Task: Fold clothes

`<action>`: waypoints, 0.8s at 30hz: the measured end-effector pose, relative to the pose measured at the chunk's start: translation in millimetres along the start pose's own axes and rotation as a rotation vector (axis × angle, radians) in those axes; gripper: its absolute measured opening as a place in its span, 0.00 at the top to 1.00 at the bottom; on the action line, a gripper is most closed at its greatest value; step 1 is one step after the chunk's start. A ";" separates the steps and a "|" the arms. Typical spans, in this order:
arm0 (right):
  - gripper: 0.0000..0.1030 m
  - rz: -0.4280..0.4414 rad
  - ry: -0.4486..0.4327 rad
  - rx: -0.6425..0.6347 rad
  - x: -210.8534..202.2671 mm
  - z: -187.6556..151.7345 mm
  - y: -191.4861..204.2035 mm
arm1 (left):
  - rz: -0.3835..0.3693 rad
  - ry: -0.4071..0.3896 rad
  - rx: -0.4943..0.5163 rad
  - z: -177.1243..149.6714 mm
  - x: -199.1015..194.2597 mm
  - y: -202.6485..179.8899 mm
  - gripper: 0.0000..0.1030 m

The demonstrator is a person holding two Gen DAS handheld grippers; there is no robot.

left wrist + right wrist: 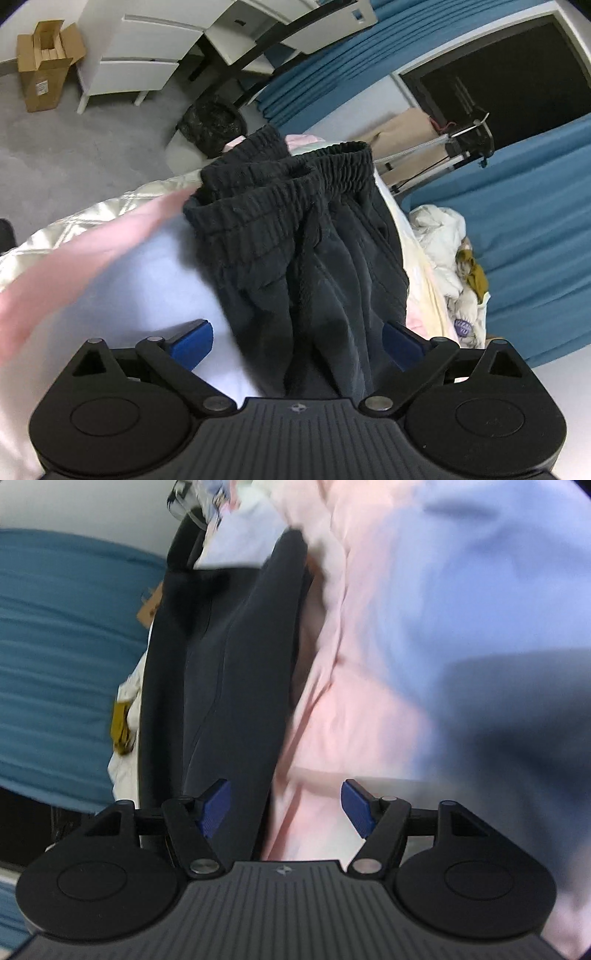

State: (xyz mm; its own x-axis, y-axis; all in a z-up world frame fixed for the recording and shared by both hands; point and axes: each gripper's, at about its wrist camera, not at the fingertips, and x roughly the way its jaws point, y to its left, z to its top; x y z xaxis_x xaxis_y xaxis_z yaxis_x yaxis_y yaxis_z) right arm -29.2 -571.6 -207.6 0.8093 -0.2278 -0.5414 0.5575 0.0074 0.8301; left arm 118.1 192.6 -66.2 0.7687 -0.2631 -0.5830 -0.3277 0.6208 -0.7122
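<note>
My left claw (pixel 297 341) is spread wide, its blue pads either side of the black trousers (pixel 306 251) without pinching them; the trousers run straight ahead of it, elastic waistband at the far end, lying on the pink and pale blue bedding (pixel 110 266). My right claw (pixel 286 808) is spread too, gripping nothing; the same dark trousers (pixel 225 672) stretch ahead past its left finger, with blurred pink bedding (pixel 354 686) ahead and to the right. A blue curtain (pixel 66 657) hangs far left.
</note>
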 end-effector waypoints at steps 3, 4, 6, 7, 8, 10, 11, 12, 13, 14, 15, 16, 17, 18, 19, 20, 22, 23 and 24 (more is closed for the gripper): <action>0.33 0.050 0.030 -0.026 8.4 -7.4 13.3 | 0.018 0.014 -0.001 3.1 14.3 5.8 0.05; 0.33 0.058 0.031 -0.036 10.2 -9.1 16.7 | 0.018 0.007 0.010 4.5 19.4 4.8 0.06; 0.33 0.055 0.028 -0.062 14.8 -13.2 21.0 | 0.024 -0.016 0.028 5.2 32.0 -2.5 0.12; 0.33 0.047 0.023 -0.077 16.4 -16.4 21.3 | 0.036 -0.028 0.037 6.2 36.0 -5.5 0.20; 0.33 0.039 0.018 -0.092 17.9 -19.7 21.4 | 0.043 -0.048 0.051 5.6 36.7 -10.6 0.38; 0.33 0.014 0.009 -0.107 25.1 -21.4 21.4 | 0.057 -0.087 0.080 4.3 38.2 -20.9 0.66; 0.33 0.004 0.007 -0.106 28.7 -22.3 20.7 | 0.064 -0.106 0.093 3.7 38.9 -26.0 0.76; 0.33 -0.004 0.005 -0.096 30.5 -21.6 20.4 | 0.053 -0.121 0.076 4.1 33.9 -27.9 0.79; 0.33 -0.009 0.001 -0.089 31.2 -20.4 19.8 | 0.040 -0.137 0.058 4.6 28.8 -29.9 0.83; 0.33 -0.012 -0.005 -0.088 28.9 -19.2 17.9 | 0.012 -0.153 0.032 5.6 18.7 -30.1 0.85; 0.33 -0.014 -0.013 -0.094 28.4 -18.5 18.1 | -0.017 -0.169 0.007 6.6 8.6 -30.4 0.86; 0.33 -0.014 -0.020 -0.102 26.9 -17.5 18.9 | -0.042 -0.177 -0.015 7.2 -3.4 -28.8 0.87; 0.33 -0.013 -0.026 -0.105 25.8 -17.9 19.5 | -0.066 -0.186 -0.036 7.7 -15.4 -27.1 0.87; 0.33 -0.010 -0.031 -0.103 23.4 -15.7 20.2 | -0.077 -0.192 -0.042 8.0 -28.6 -24.3 0.87; 0.33 -0.003 -0.037 -0.098 19.9 -13.5 20.5 | -0.087 -0.199 -0.048 8.3 -41.8 -21.5 0.88; 0.33 0.004 -0.043 -0.093 14.6 -11.7 20.3 | -0.098 -0.208 -0.063 8.7 -56.6 -17.2 0.88; 0.33 0.018 -0.055 -0.082 3.6 -8.2 20.0 | -0.106 -0.219 -0.098 6.7 -83.1 -2.8 0.88; 0.33 0.025 -0.061 -0.077 -1.9 -6.4 19.9 | -0.089 -0.224 -0.087 4.0 -94.7 3.7 0.88; 0.33 0.028 -0.067 -0.068 -6.1 -3.2 19.2 | -0.072 -0.229 -0.075 1.2 -106.1 10.1 0.88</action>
State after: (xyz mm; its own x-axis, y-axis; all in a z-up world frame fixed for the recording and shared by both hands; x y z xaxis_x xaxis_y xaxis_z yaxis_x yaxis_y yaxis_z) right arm -22.8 -566.9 -188.8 0.8117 -0.2917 -0.5061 0.5481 0.0806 0.8325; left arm 33.9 227.7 -11.0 0.8930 -0.1256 -0.4321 -0.3007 0.5477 -0.7808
